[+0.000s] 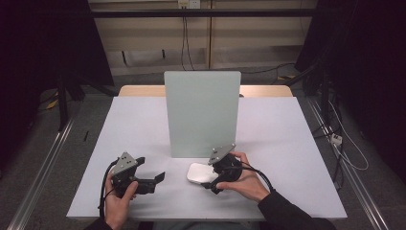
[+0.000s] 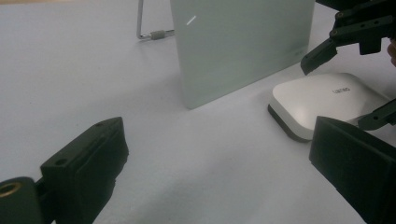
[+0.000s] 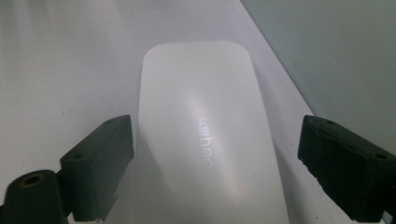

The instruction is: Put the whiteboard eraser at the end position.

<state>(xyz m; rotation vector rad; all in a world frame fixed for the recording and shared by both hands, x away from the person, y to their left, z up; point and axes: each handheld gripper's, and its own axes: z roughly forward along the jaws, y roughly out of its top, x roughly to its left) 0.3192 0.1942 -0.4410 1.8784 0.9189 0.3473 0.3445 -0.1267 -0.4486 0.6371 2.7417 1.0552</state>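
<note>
High view looks down; gripper views (close, low) share the mouse (image 2: 322,100).

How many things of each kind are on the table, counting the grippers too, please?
Grippers: 2, the left gripper and the right gripper, both open
White stapler-like device: 1, between the right gripper's jaws
Upright pale green panel: 1
Metal prop rod behind the panel: 1
Total: 5

The near end of the white mouse (image 3: 205,140) runs off the bottom edge of the right gripper view, and glare blurs its printed logo. In the high view the right gripper (image 1: 210,178) covers the mouse's right side. The upright grey panel (image 1: 202,115) hides the table (image 1: 134,124) behind it.
</note>
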